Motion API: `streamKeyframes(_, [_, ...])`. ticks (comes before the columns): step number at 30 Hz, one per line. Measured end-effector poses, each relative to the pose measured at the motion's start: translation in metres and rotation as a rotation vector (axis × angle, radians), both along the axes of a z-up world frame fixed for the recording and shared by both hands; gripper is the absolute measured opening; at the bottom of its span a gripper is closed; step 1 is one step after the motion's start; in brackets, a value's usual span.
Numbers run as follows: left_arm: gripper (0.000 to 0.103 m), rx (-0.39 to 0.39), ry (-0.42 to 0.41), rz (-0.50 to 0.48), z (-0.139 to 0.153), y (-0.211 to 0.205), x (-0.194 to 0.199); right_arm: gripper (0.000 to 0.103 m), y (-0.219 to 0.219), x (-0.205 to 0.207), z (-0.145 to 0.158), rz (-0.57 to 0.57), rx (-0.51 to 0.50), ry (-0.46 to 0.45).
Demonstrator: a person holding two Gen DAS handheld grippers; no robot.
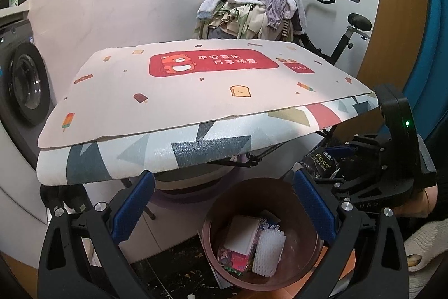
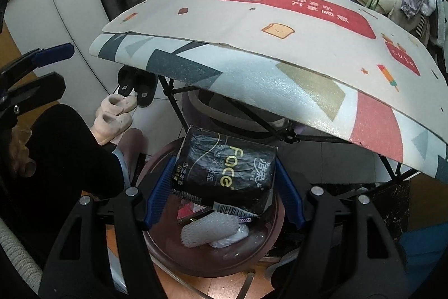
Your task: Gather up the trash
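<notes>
A brown round trash bin (image 1: 296,201) stands on the floor below the table's front edge; it also shows in the right wrist view (image 2: 212,257). Inside lie white foam netting (image 1: 268,251), a white card and colourful wrappers. My right gripper (image 2: 224,189) is shut on a black "Face" tissue pack (image 2: 226,175) and holds it just above the bin. The same gripper and pack (image 1: 322,161) show at the right of the left wrist view. My left gripper (image 1: 224,201) is open and empty, above the bin.
A folding table with a patterned mat (image 1: 196,91) overhangs the bin. A washing machine (image 1: 25,83) stands at the left. A pile of clothes (image 1: 252,13) sits behind the table. Slippers (image 2: 117,114) lie on the floor.
</notes>
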State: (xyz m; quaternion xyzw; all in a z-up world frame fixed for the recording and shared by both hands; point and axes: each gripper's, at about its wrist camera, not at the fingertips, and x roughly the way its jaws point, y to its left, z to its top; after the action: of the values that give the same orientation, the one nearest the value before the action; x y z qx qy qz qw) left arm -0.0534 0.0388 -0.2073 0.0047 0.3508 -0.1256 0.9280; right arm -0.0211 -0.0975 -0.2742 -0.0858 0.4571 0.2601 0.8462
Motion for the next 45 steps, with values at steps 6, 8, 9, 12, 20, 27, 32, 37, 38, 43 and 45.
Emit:
streamKeyframes(6, [0.097,0.000,0.016,0.009,-0.004,0.001,0.004,0.071,-0.003,0.003,-0.002,-0.015,0.005,0.013])
streamKeyframes(8, [0.097,0.002,0.019,0.010,-0.004,0.001,0.004,0.090,-0.002,0.003,-0.003,-0.020,-0.003,0.011])
streamKeyframes(9, [0.097,0.003,0.020,0.010,-0.004,0.001,0.005,0.092,-0.002,0.003,-0.002,-0.024,-0.007,0.006])
streamKeyframes(12, [0.097,0.005,0.023,0.011,-0.005,0.000,0.005,0.095,-0.003,0.003,-0.002,-0.030,-0.012,0.004])
streamKeyframes(20, [0.097,0.004,0.031,0.023,-0.006,0.003,0.006,0.097,-0.007,0.006,-0.003,-0.059,-0.014,0.011])
streamKeyframes(27, [0.097,0.005,0.040,0.032,-0.007,0.004,0.007,0.097,-0.007,0.006,-0.004,-0.063,-0.017,0.013])
streamKeyframes(32, [0.097,0.023,0.023,0.051,-0.001,0.004,0.007,0.097,-0.010,0.008,0.007,-0.088,-0.021,-0.004])
streamKeyframes(37, [0.097,0.040,-0.116,0.092,0.046,0.007,0.014,0.097,-0.024,0.020,0.063,-0.131,-0.020,-0.138])
streamKeyframes(38, [0.097,0.049,-0.149,0.111,0.060,0.007,0.017,0.097,-0.028,0.022,0.077,-0.142,-0.007,-0.165])
streamKeyframes(43, [0.097,0.092,-0.256,0.166,0.116,0.000,0.027,0.097,-0.045,0.029,0.150,-0.201,0.046,-0.295])
streamKeyframes(45, [0.097,0.077,-0.286,0.159,0.131,-0.002,0.026,0.097,-0.049,0.028,0.174,-0.231,0.054,-0.340])
